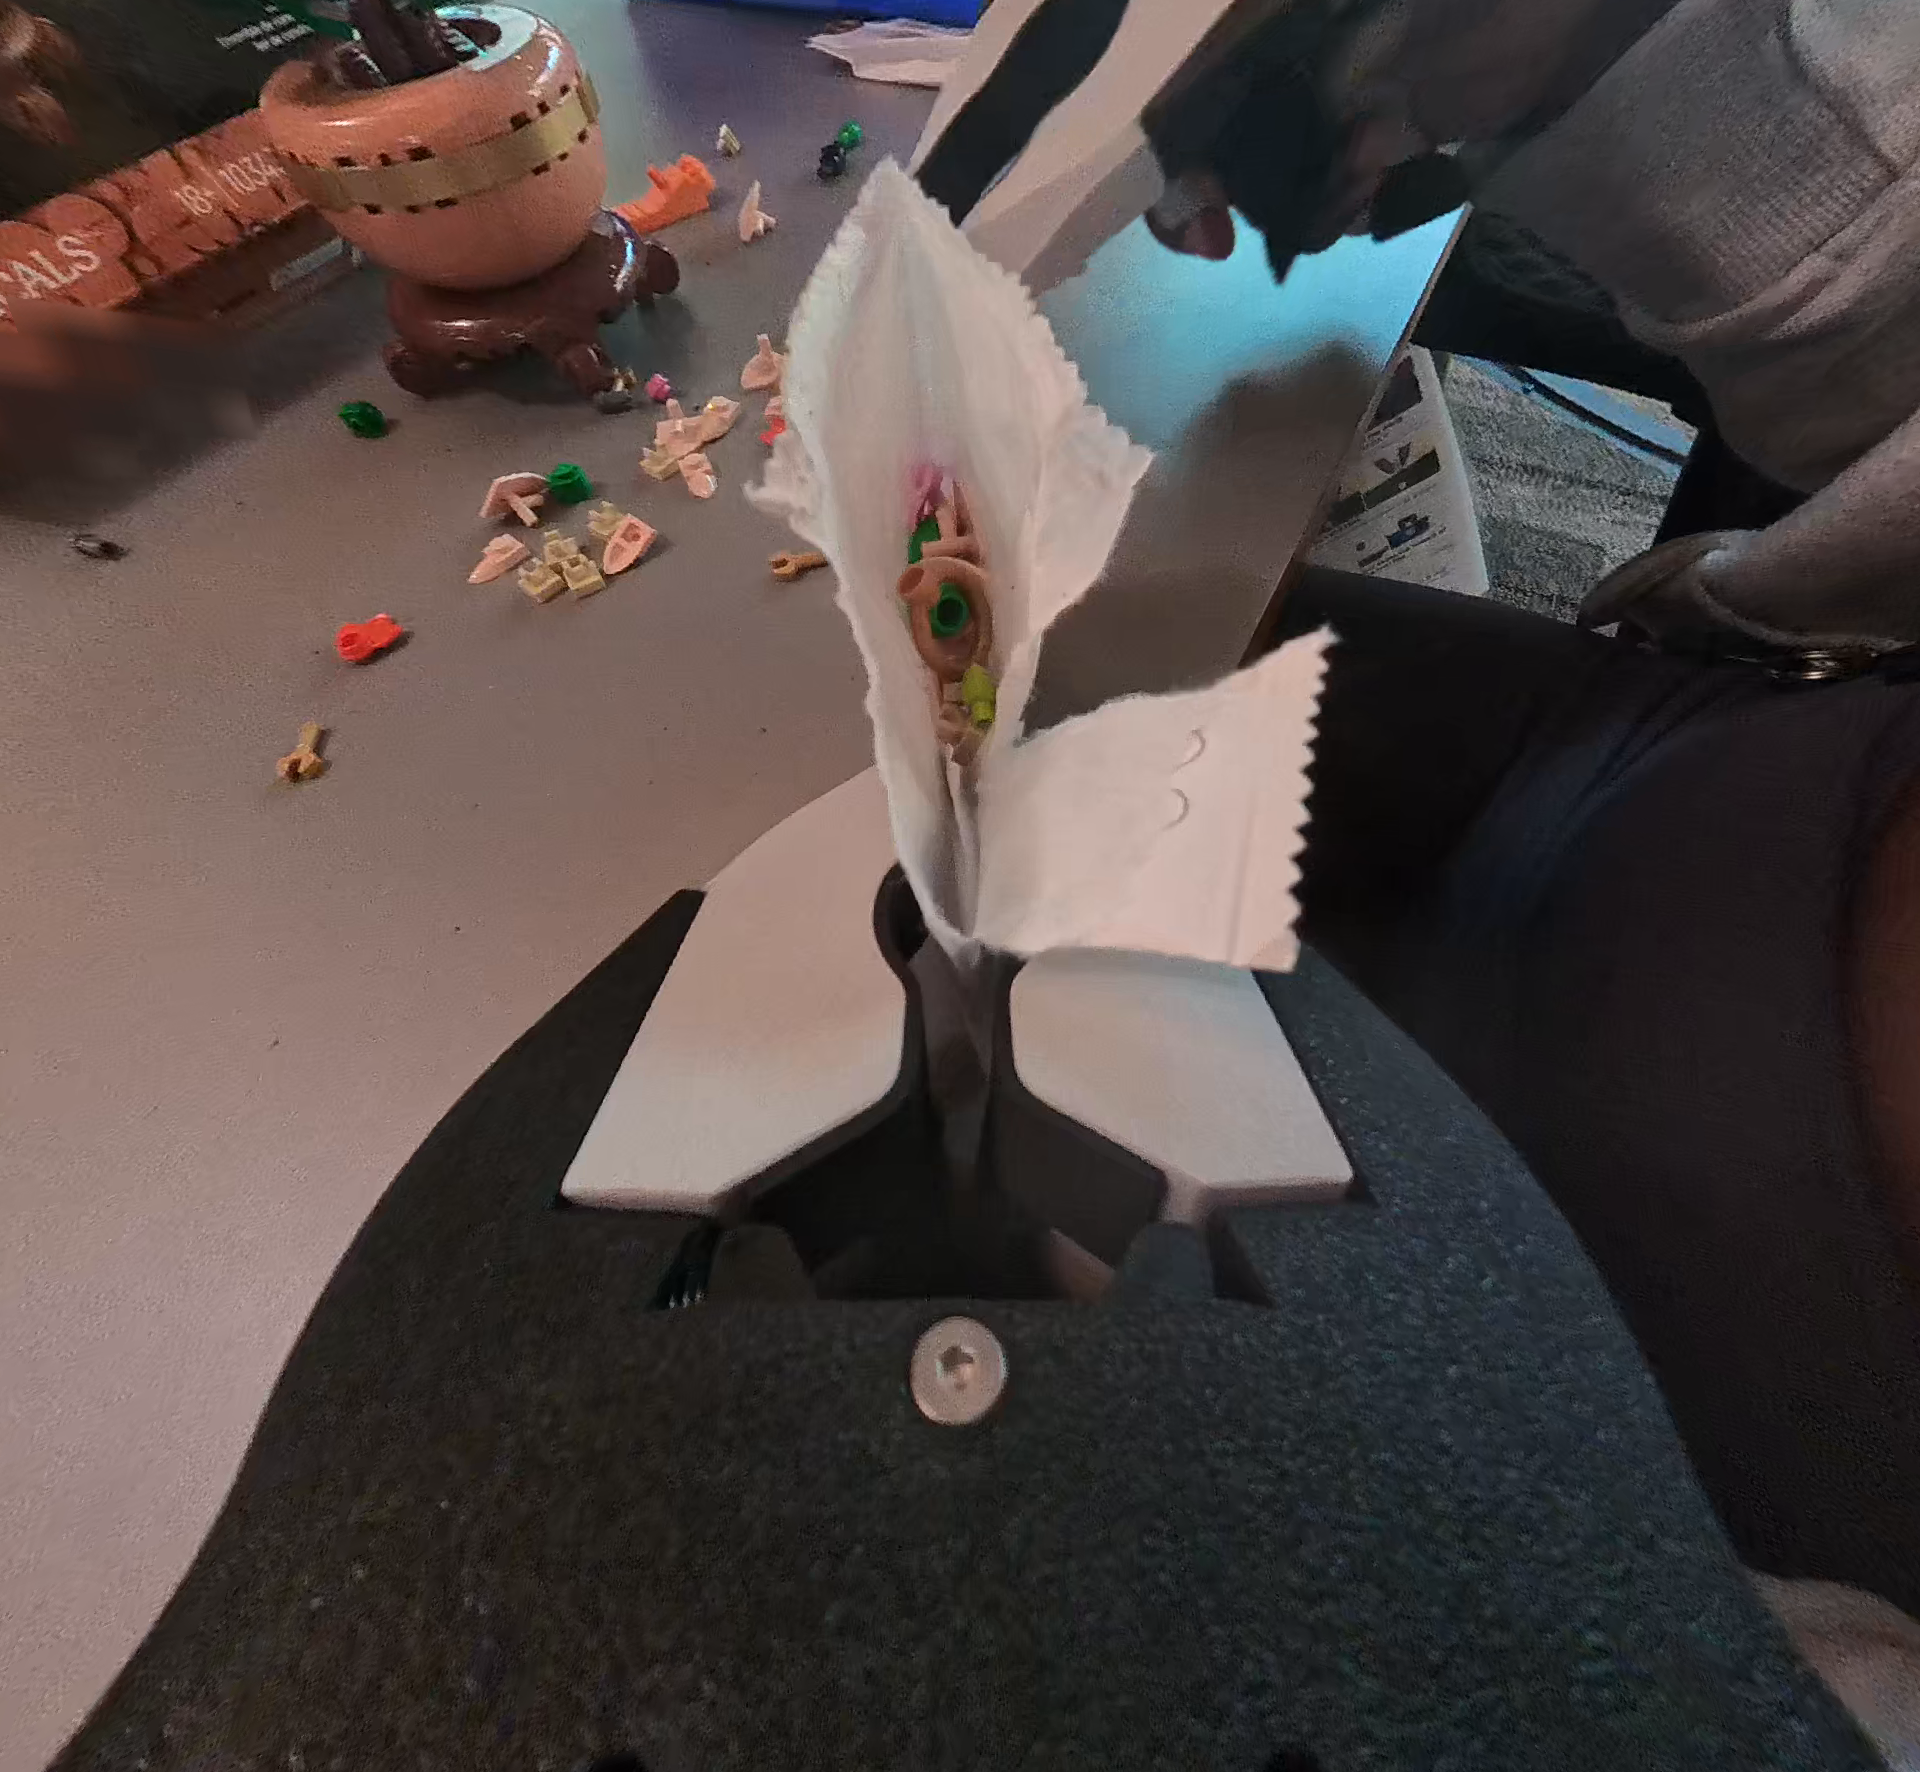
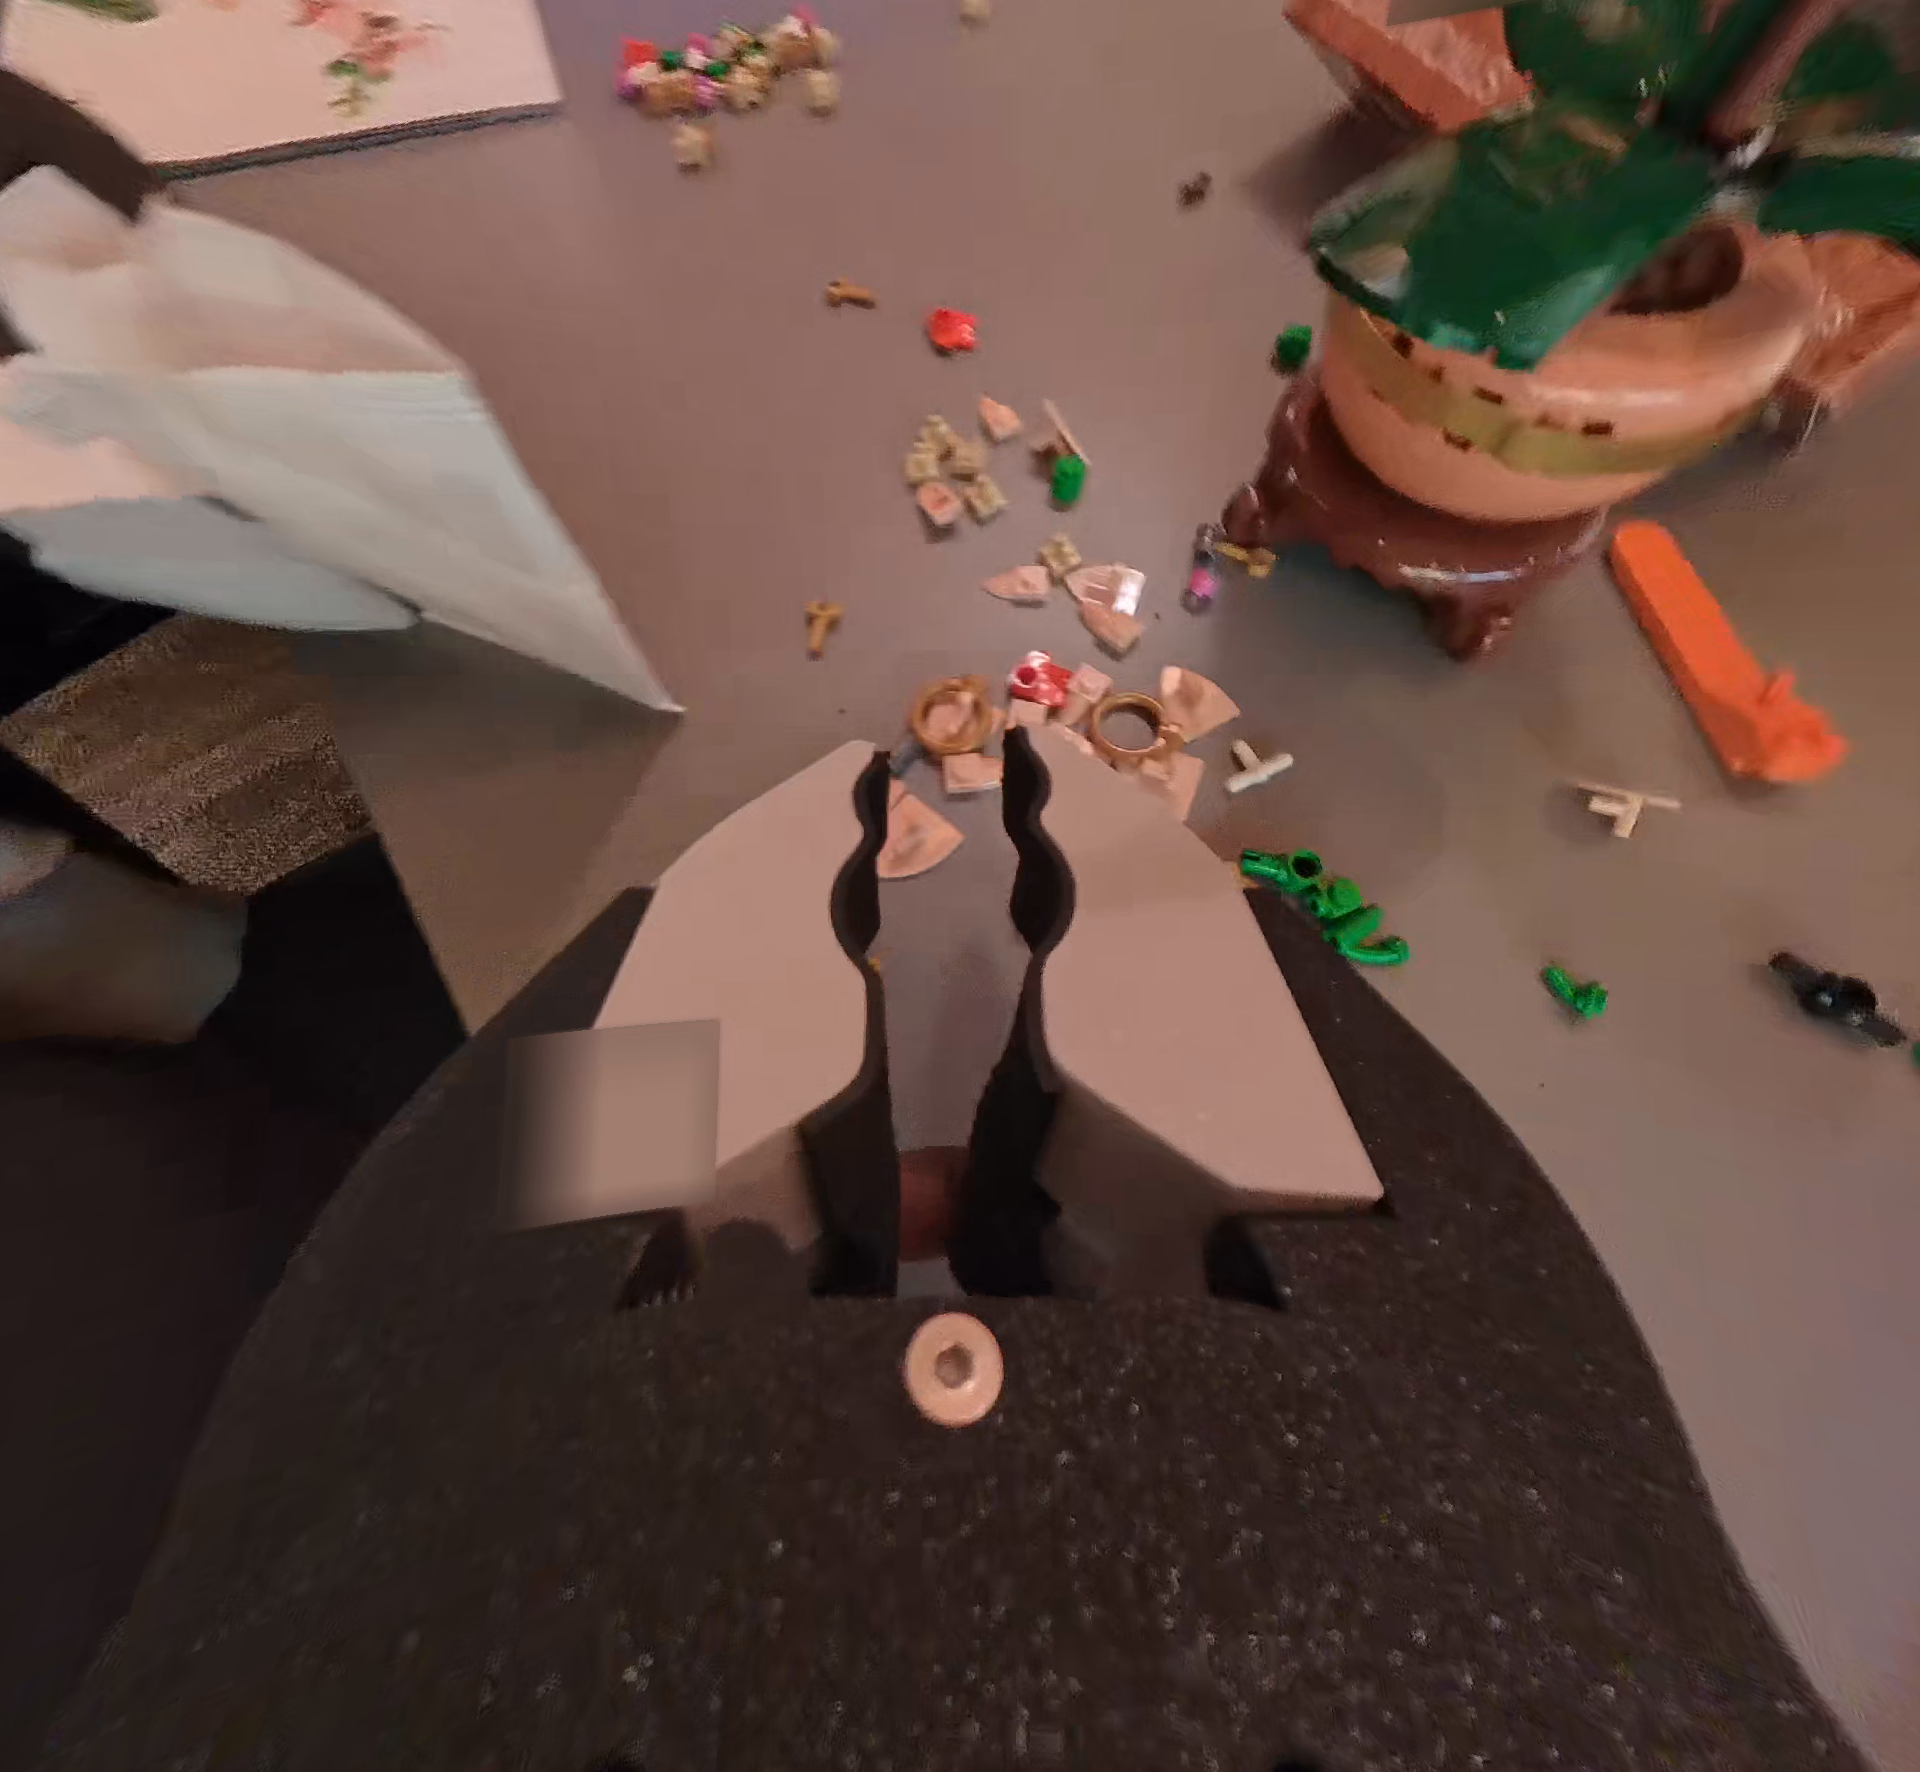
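We see the left gripper (image 1: pixel 961 933) pinching the bottom corner of a torn white paper bag (image 1: pixel 935 517), whose long axis runs straight up and away from the fingers, its mouth gaping on small plastic pieces (image 1: pixel 948 616) inside. The right gripper (image 2: pixel 945 756) hangs slightly spread and empty over the grey table (image 2: pixel 644 434), just above two gold rings (image 2: pixel 951 714) and pale wedge bricks. Beyond them stands the glossy brick-built plant pot (image 2: pixel 1496 413), an orange tool (image 2: pixel 1714 673) beside it.
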`<state>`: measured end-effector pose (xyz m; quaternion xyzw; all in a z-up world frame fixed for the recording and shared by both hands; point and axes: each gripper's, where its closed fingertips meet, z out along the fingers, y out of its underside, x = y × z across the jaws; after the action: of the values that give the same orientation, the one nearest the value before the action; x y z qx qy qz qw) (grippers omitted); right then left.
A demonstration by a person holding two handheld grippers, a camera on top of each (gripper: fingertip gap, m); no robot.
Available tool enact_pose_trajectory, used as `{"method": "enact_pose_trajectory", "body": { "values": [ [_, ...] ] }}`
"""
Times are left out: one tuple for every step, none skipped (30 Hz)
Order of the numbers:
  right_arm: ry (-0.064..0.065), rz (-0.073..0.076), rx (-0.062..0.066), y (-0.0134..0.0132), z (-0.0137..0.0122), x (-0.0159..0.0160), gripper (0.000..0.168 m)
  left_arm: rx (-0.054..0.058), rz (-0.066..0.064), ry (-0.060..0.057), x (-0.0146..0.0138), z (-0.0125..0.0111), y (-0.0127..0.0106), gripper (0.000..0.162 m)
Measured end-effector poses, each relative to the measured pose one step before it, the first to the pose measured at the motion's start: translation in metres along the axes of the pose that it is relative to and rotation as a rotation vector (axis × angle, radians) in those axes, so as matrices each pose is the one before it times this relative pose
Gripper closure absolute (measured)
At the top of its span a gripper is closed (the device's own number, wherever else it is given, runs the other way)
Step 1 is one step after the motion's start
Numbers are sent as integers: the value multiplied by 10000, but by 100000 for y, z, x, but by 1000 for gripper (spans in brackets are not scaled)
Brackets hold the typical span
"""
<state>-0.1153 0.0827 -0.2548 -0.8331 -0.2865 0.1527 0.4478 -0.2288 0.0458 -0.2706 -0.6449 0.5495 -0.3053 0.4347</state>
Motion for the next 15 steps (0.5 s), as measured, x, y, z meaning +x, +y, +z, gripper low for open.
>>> {"method": "enact_pose_trajectory", "body": {
  "values": [
    [128, 190, -166, 166, 389, 391, 150, 64, 1, -42, -20, -64, -11, 156],
    [140, 9, -212, 159, 453, 236, 151, 56, 35, -43, -11, -51, -14, 156],
    [125, -72, -216, 153, 411, 157, 150, 40, 56, -35, -16, -26, -11, 156],
    [83, -63, -196, 91, 387, 93, 148, 21, 45, -10, 8, -21, -5, 156],
    [-30, -9, -165, 39, 379, -49, 147, 13, 15, 13, 27, 9, -8, 156],
    [-95, 56, -148, -19, 361, -68, 146, 21, -1, 32, 27, -5, -27, 156],
    [-35, 79, -122, -7, 254, 52, 145, 38, -5, 40, 31, -32, -20, 157],
    [-41, 42, -96, -40, 200, 66, 144, 48, -6, 33, 15, -14, -38, 157],
    [-89, 0, -90, -36, 155, -22, 144, 38, -3, 22, 11, -15, -28, 156],
    [-52, -6, -81, -37, 132, -13, 144, 21, 0, 17, 14, -21, -11, 156],
    [-12, -9, -91, 12, 126, 23, 144, 15, 1, 11, 1, 4, -15, 156],
    [-14, -38, -121, 98, 153, 22, 144, 12, 4, 11, 1, 6, -2, 156],
    [-90, -67, -123, 142, 163, -95, 144, 13, 0, 13, 5, 3, -13, 156],
    [-136, -3, 27, -69, 110, -144, 144, 16, -12, 15, 12, -17, -17, 156],
    [-115, 9, -87, 71, 123, -103, 144, 18, -25, 14, -10, -9, -20, 156]
  ]
}}
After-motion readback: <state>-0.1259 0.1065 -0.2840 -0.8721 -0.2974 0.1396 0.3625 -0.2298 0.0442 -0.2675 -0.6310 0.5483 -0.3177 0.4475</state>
